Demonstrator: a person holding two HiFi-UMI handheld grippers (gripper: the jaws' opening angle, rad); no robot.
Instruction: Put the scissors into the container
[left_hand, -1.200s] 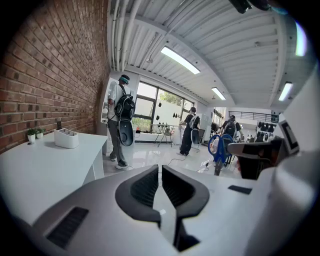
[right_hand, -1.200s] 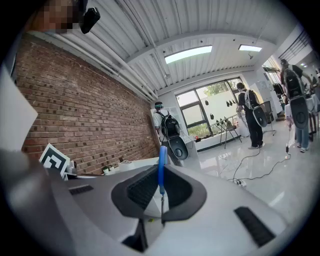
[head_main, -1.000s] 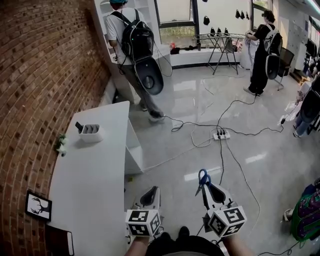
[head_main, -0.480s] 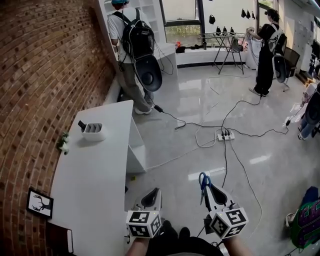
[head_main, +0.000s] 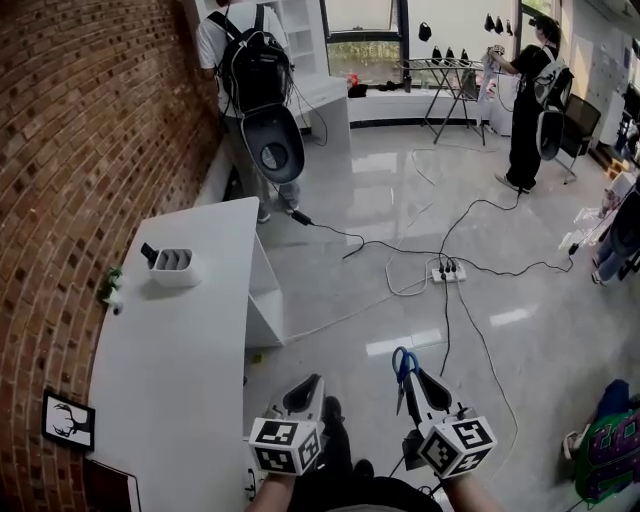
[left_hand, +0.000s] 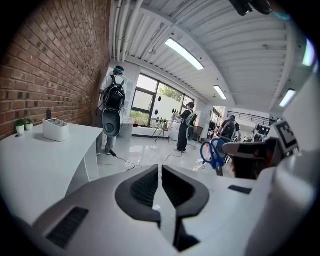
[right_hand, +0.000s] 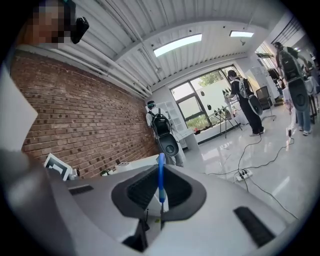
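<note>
Rough brick wall (head_main: 80, 150), glossy floor (head_main: 400, 235), matt white table (head_main: 180, 360), blue plastic-handled scissors (head_main: 405, 368)

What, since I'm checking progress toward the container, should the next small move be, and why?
Probably carry the right gripper forward-left toward the white container: it is shut on the scissors, and the container stands far off on the table.

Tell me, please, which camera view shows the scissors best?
The left gripper view: the scissors appear from the side, with both blue handle loops clear. The head view shows them small, from above. The right gripper view shows them edge-on, a thin blue strip gripped in the right claw.
</note>
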